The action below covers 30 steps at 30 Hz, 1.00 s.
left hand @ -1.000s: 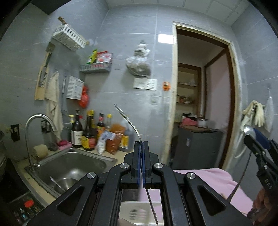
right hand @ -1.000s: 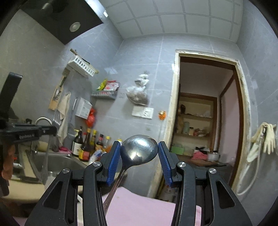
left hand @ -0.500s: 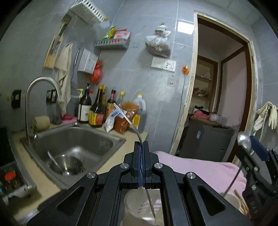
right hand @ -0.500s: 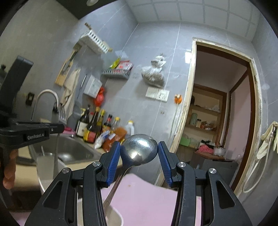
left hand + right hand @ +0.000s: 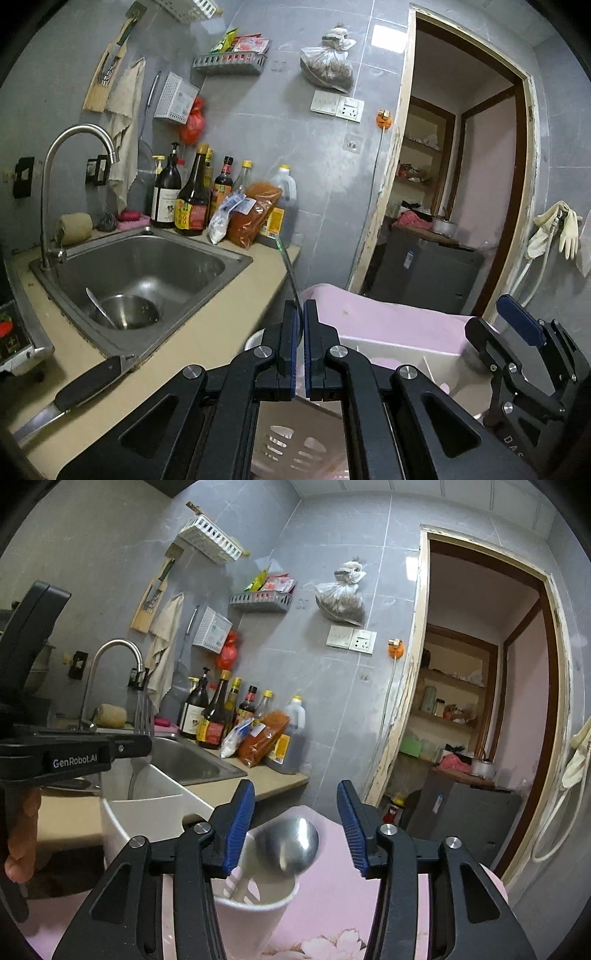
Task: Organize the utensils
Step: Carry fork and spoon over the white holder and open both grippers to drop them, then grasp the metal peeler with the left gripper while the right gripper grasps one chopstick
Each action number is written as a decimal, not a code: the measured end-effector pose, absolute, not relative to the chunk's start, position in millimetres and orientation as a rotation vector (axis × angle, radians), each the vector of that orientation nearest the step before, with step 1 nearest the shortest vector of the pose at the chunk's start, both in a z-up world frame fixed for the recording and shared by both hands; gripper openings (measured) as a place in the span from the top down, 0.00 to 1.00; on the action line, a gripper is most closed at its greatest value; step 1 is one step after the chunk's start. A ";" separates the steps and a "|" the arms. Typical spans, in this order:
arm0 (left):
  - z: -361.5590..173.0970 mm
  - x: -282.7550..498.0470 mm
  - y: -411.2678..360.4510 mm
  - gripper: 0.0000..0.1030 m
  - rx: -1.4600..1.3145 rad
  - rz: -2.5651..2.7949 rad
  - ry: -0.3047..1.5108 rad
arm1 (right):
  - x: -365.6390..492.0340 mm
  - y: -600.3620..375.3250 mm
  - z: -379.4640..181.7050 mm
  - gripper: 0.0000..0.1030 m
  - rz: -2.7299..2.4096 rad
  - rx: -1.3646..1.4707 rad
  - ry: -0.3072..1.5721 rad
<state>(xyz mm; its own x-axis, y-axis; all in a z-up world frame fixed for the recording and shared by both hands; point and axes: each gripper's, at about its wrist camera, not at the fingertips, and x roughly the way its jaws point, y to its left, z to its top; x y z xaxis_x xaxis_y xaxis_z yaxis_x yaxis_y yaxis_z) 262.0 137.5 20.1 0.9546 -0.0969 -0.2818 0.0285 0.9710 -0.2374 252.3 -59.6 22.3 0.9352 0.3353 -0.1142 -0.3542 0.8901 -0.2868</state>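
Observation:
My left gripper (image 5: 300, 306) is shut on a metal fork (image 5: 288, 266), seen edge-on and rising from between the pads. In the right wrist view the fork's tines (image 5: 143, 716) stand above the left gripper (image 5: 147, 744), and its handle reaches down into the big compartment of a white utensil holder (image 5: 155, 812). My right gripper (image 5: 295, 812) has its jaws opening. A steel spoon (image 5: 288, 845) stands bowl-up between them in the holder's round cup (image 5: 258, 901), and the blue pads (image 5: 240, 823) are clear of it on both sides.
The holder stands on a pink flowered cloth (image 5: 332, 904). Left of it are the steel sink (image 5: 229, 258) with a bowl and spoon (image 5: 125, 314), a tap (image 5: 74, 136), and a knife (image 5: 85, 387) on the counter. Sauce bottles (image 5: 192, 199) line the wall. A doorway (image 5: 461, 184) opens on the right.
Both grippers have come down to the white holder. The right jaws have widened and the spoon has dropped from between the pads into the cup. The left still clamps the fork.

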 end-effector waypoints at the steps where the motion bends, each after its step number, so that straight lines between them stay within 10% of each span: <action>1: 21.3 260.4 137.7 0.97 -0.238 -0.066 0.297 | 250.8 -61.2 23.4 0.51 0.364 -0.302 0.063; 5: 27.1 253.8 138.6 0.72 -0.262 -0.085 0.288 | 245.2 -66.8 28.7 0.46 0.378 -0.277 0.065; 19: 64.5 218.8 109.5 0.30 -0.233 -0.088 0.169 | 224.7 -113.1 61.9 0.00 0.295 -0.148 0.003; 30: 80.8 185.3 48.4 0.05 -0.112 -0.127 0.054 | 188.9 -196.3 85.4 0.00 0.125 -0.126 -0.058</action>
